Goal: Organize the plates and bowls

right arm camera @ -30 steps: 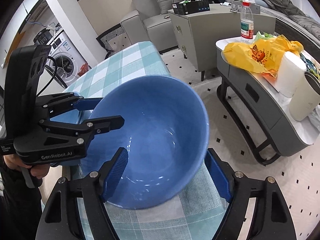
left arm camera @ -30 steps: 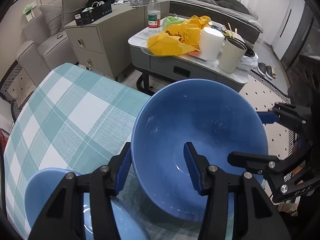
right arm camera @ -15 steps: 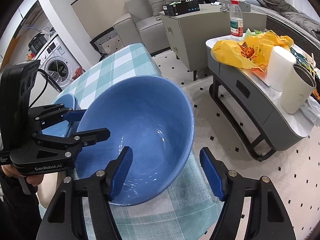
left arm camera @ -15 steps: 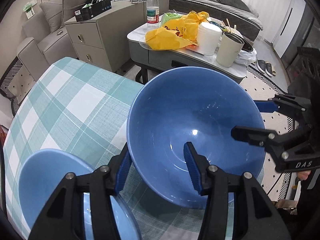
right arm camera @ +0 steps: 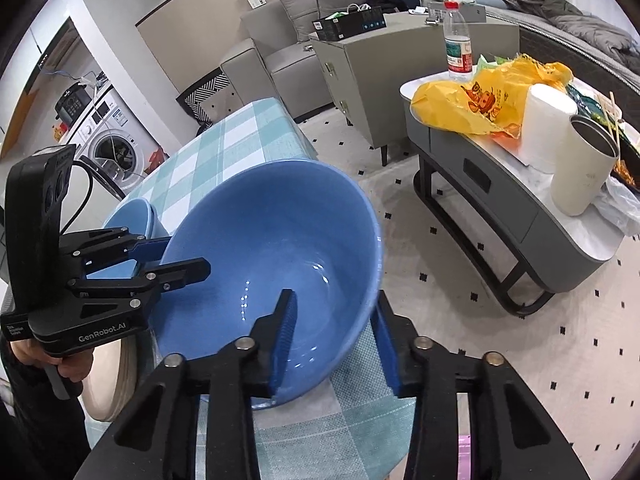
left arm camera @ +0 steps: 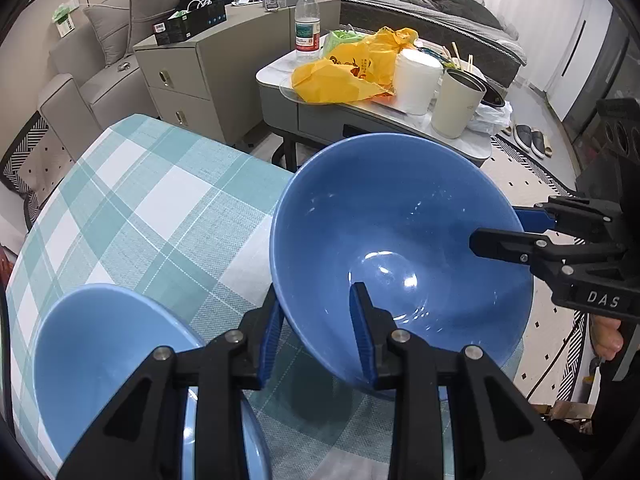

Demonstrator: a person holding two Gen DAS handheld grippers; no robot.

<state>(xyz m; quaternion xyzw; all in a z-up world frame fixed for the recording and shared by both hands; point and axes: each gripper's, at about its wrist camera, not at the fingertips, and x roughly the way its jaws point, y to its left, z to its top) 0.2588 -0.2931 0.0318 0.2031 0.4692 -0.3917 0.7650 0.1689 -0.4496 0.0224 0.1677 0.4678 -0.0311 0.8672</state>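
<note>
Left wrist view: left claw [left arm camera: 318, 326] closed on the near wall of the big bowl [left arm camera: 400, 236], one finger outside the rim and one inside, so the bowl hangs tilted above the checked cloth [left arm camera: 152, 208]; the pinch across the rim looks meant to carry the weight without touching the base. Right claw [left arm camera: 508, 230] enters from the right and straddles the far rim, one finger inside, one outside; a two-point hold probably steadies a wide, slippery vessel. Small bowl [left arm camera: 108, 360], paler blue, sits just left of and below the left claw, seemingly atop another blue piece, though its edge is half hidden by the fingers; likely the stack's destination or neighbour. Beyond the claw: coffee table [left arm camera: 372, 120] with yellow bag, bottle [left arm camera: 307, 20], cup. Right wrist view: right claw [right arm camera: 334, 334] narrowed onto the big bowl's [right arm camera: 272, 256] near rim, inner finger against the inside wall, outer finger just outside it; contact looks firm but the pad faces are partly hidden. Left claw [right arm camera: 176, 258] grips the opposite rim, to the left. Small bowl [right arm camera: 132, 216] lies behind that claw, on the cloth [right arm camera: 240, 136]. A pale round edge, possibly a plate, shows below the left claw; unclear.
</note>
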